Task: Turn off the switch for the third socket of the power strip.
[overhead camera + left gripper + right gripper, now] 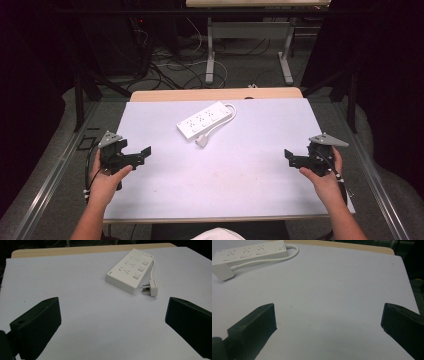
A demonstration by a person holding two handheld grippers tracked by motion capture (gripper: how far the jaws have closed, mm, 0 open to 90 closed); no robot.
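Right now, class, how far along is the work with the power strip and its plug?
Done: nothing shows as done. The power strip lies untouched, its plug loose beside it. In hand: nothing; the left hand-held gripper and right hand-held gripper are open at the table's sides. Left: reaching and grasping.

left gripper and right gripper held apart, jaws spread wide.

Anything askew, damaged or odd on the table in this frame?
Nothing is damaged or spilled. The white power strip lies at a slant to the table edges, its cable looped round one end and its plug lying loose beside it. Both grippers, left and right, are open and apart from it.
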